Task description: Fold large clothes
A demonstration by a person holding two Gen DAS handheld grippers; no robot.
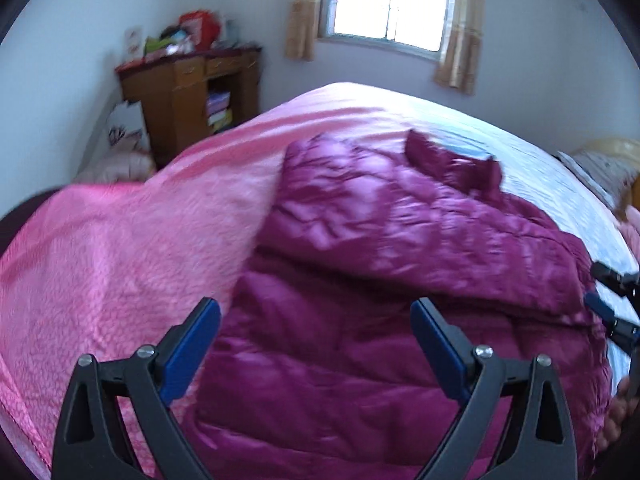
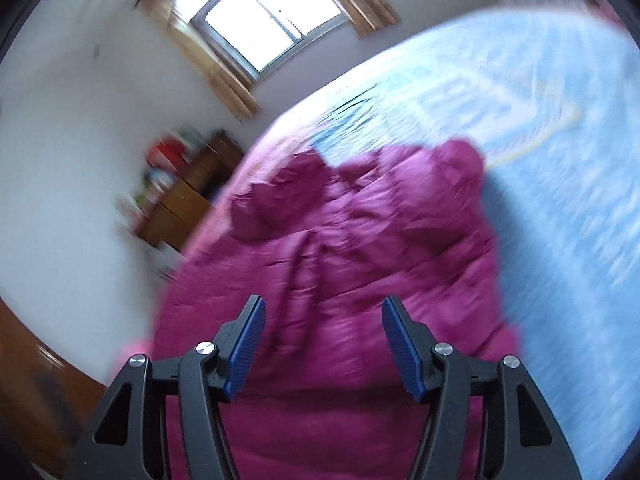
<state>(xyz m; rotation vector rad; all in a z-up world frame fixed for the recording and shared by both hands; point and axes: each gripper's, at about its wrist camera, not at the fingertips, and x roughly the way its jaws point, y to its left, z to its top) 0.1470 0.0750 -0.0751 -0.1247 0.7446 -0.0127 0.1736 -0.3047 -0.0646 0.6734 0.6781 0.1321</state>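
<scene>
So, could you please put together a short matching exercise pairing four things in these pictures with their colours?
Things:
1. jacket
2. cabinet
3. curtains
4. left gripper pads

Colours:
A. tan
B. blue
C. magenta
D. brown

Pairs: 1-C, 2-D, 3-A, 4-B

Both views above bed (image 1: 120,264), sharing jacket (image 1: 400,280)

Bed (image 1: 120,248) under pink cover; pale blue sheet (image 2: 560,160) on far side. Wooden cabinet (image 1: 180,100) in corner, clutter on top, books inside. Window (image 1: 390,0) with tan curtains (image 1: 460,28). Pillow (image 1: 600,168) at right edge.
</scene>
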